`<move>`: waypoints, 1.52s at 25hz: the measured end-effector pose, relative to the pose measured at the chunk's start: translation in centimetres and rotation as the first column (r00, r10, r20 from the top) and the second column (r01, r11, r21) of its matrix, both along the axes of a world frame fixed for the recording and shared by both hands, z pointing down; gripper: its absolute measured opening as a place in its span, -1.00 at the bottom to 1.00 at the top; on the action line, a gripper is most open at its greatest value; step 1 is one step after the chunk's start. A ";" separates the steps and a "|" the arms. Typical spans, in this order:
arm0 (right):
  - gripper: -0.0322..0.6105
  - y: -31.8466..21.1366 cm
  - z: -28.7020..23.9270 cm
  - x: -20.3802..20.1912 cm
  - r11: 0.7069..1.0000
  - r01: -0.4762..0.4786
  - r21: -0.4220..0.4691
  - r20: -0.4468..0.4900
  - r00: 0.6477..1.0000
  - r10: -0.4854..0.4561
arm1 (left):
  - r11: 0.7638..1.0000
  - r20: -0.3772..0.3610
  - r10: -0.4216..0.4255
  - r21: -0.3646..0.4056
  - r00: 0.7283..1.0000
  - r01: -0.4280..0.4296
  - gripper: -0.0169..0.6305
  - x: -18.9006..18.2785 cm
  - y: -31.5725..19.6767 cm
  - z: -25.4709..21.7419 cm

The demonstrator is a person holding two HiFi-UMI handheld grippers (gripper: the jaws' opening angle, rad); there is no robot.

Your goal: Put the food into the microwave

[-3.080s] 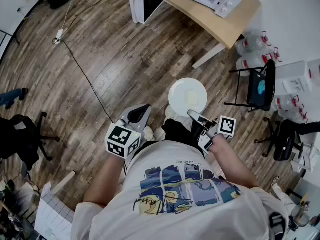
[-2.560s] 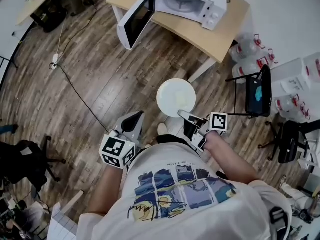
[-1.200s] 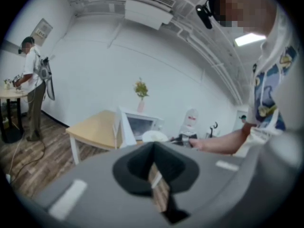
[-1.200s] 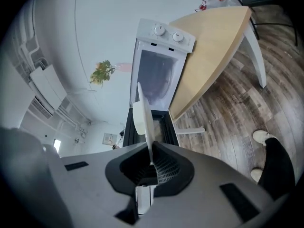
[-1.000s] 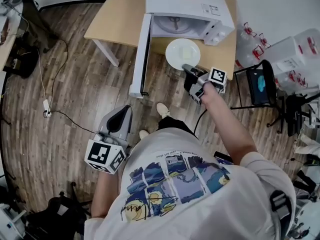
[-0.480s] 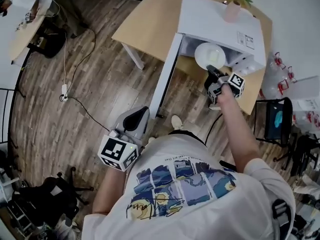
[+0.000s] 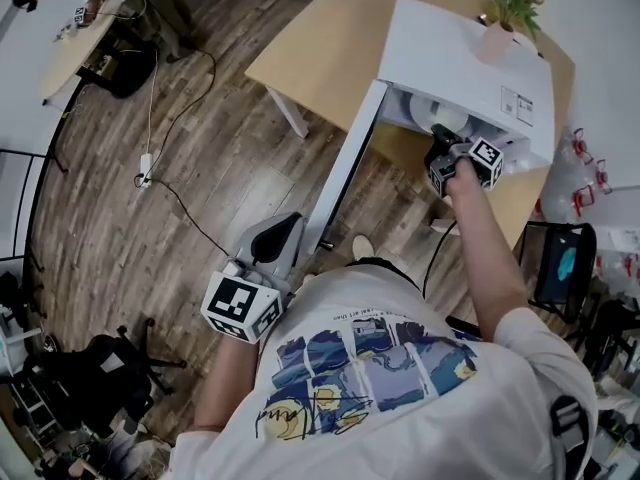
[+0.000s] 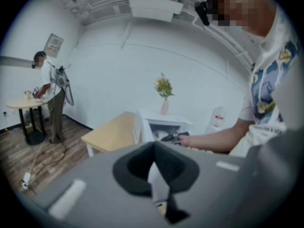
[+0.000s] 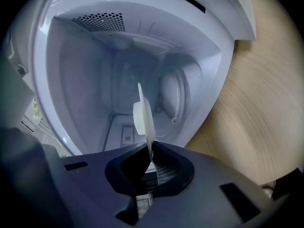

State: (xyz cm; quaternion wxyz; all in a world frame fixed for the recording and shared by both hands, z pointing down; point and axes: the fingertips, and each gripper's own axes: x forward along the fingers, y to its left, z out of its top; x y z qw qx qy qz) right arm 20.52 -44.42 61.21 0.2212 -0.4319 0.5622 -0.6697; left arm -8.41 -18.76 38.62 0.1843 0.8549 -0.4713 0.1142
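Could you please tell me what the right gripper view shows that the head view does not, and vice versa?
Only the right gripper view shows the microwave cavity and its perforated vents, and the plate edge-on, pinched in the shut right claw, with pale food on it. Only the head view shows the swung-open door, the flower vase on top, the left claw held low over the wooden floor, and the person's shirt. Both show the white microwave, the plate at its opening and the wooden table.
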 end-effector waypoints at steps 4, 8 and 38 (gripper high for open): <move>-0.85 -1.3 0.6 -0.8 1.000 0.001 -0.019 -0.010 1.000 -0.002 | 0.999 0.011 -0.033 -0.002 0.999 0.033 -0.92 -0.8 -0.2 0.0; -0.85 -1.9 1.0 -0.8 0.999 0.002 -0.033 -0.027 1.000 -0.003 | 0.998 0.011 -0.056 -0.006 0.998 0.056 -0.92 -1.0 -0.3 0.1; -0.14 -2.7 -0.2 -3.0 0.939 0.341 0.047 -0.437 0.852 -0.287 | 0.998 0.009 -0.058 -0.036 0.998 0.059 -0.92 -0.6 0.4 1.0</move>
